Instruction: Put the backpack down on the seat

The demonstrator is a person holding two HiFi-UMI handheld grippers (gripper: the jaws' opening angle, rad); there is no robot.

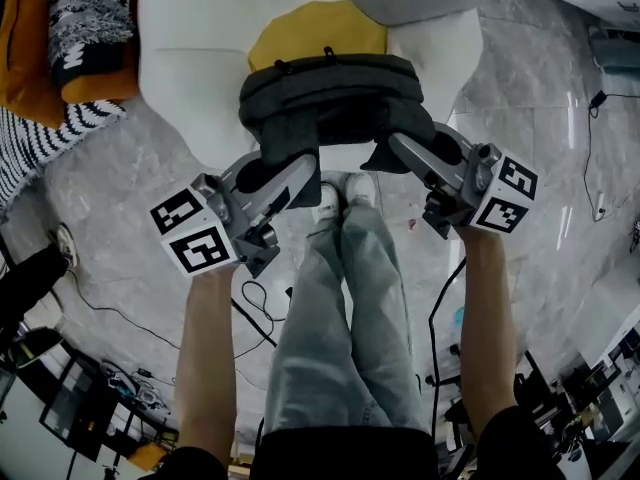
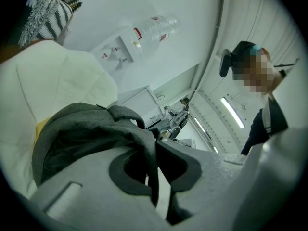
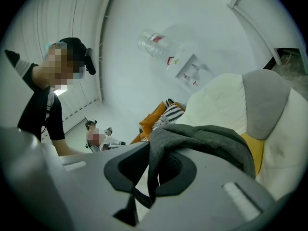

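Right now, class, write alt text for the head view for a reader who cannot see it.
The left gripper and right gripper clamp a grey backpack at its two ends, over a white seat with a yellow cushion.

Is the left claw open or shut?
Shut. In the left gripper view, the left claw pinches a fold of the grey backpack between its pads.

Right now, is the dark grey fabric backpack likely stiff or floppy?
Probably floppy: the dark grey fabric backpack creases where the left gripper and right gripper pinch it. So it may slump on the white padded seat.
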